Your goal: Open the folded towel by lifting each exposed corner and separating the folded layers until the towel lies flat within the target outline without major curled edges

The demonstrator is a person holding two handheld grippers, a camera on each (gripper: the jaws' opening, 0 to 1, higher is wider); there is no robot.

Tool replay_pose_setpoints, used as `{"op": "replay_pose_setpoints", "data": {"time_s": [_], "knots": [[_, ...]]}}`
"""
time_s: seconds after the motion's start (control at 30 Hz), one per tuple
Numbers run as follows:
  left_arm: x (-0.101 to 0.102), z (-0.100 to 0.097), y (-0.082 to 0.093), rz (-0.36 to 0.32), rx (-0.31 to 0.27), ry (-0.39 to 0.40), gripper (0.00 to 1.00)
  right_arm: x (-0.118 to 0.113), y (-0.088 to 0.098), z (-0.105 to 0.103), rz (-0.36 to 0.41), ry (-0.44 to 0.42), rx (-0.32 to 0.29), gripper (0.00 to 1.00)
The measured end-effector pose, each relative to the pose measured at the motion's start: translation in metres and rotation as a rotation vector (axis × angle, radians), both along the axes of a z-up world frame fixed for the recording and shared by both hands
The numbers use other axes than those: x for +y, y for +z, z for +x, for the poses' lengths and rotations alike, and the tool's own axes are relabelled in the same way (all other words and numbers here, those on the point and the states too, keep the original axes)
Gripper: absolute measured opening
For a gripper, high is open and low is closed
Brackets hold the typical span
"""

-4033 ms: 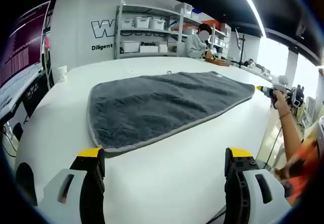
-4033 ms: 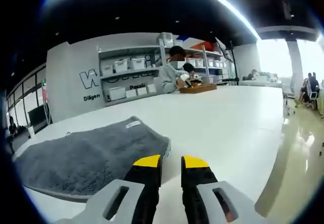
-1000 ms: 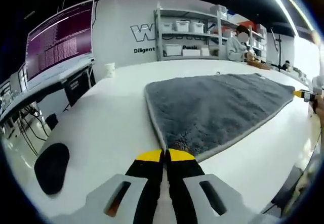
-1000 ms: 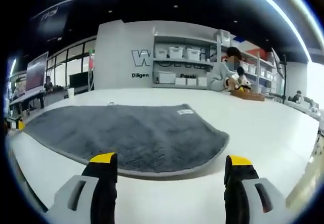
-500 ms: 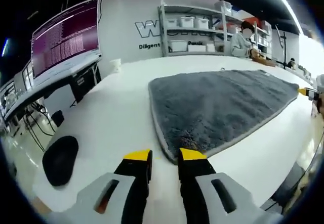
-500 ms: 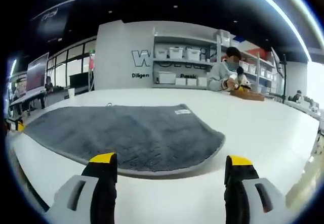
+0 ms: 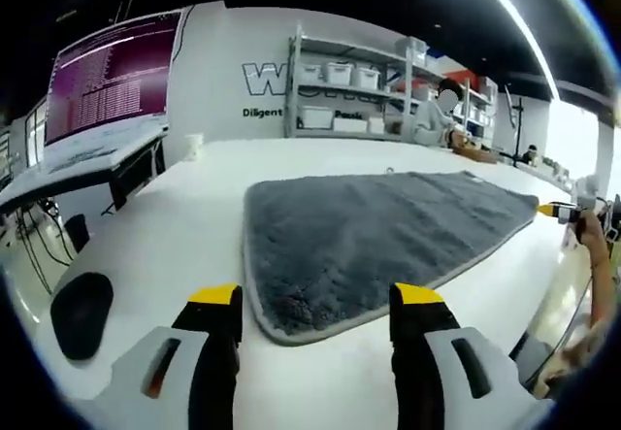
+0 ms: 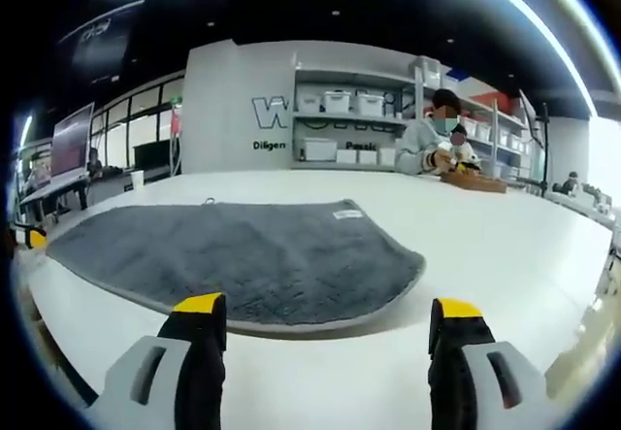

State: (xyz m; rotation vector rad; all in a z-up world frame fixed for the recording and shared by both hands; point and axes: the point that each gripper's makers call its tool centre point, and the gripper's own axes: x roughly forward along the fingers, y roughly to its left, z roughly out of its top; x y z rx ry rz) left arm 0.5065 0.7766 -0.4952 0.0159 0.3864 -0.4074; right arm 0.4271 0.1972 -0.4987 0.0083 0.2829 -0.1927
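Towel, grey and spread flat on the white table, lies just ahead of us, our left claw and right claw both spread wide, gripping nothing, short of its near edges.

Grey towel, white table, yellow-tipped claws.

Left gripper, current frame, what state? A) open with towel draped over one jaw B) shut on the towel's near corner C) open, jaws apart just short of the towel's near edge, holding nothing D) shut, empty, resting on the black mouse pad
C: the left gripper has its yellow-tipped jaws spread wide, with the gray towel lying flat on the white table beyond them and nothing between them.
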Motion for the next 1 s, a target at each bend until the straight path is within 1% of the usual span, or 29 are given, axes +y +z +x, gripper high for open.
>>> {"op": "replay_pose_setpoints", "data": {"time_s": [0.1, 0.17, 0.33, 0.43, 0.53, 0.73, 0.8, 0.87, 0.9, 0.97, 1.0], "knots": [[-0.008, -0.002, 0.003, 0.0, -0.001, -0.025, 0.79, -0.002, 0.0, -0.001, -0.002, -0.003, 0.005, 0.84], [-0.017, -0.004, 0.004, -0.016, 0.004, -0.064, 0.87, -0.003, -0.001, -0.003, -0.003, 0.001, 0.015, 0.83], [-0.028, -0.005, 0.009, -0.051, -0.017, -0.102, 0.99, -0.008, 0.001, -0.005, 0.003, 0.008, 0.016, 0.76], [-0.031, -0.005, 0.013, -0.074, -0.033, -0.11, 1.0, -0.015, 0.006, -0.005, -0.001, -0.002, 0.012, 0.72], [-0.031, -0.006, 0.014, -0.076, -0.034, -0.111, 1.0, -0.022, 0.009, -0.003, -0.007, -0.008, 0.015, 0.66], [-0.028, -0.008, 0.011, -0.068, -0.022, -0.102, 1.0, -0.047, 0.019, 0.004, -0.045, -0.055, 0.01, 0.43], [-0.028, -0.009, 0.009, -0.063, -0.017, -0.097, 0.99, -0.056, 0.023, 0.007, -0.039, -0.07, -0.001, 0.36], [-0.027, -0.009, 0.008, -0.06, -0.013, -0.095, 0.98, -0.066, 0.024, 0.009, -0.017, -0.095, -0.009, 0.29], [-0.027, -0.009, 0.008, -0.059, -0.012, -0.095, 0.98, -0.071, 0.023, 0.01, -0.019, -0.108, -0.008, 0.25], [-0.027, -0.009, 0.007, -0.057, -0.01, -0.095, 0.98, -0.078, 0.02, 0.011, -0.026, -0.124, 0.008, 0.16], [-0.028, -0.009, 0.007, -0.056, -0.009, -0.095, 0.98, -0.082, 0.016, 0.013, -0.024, -0.13, 0.017, 0.14]]}}
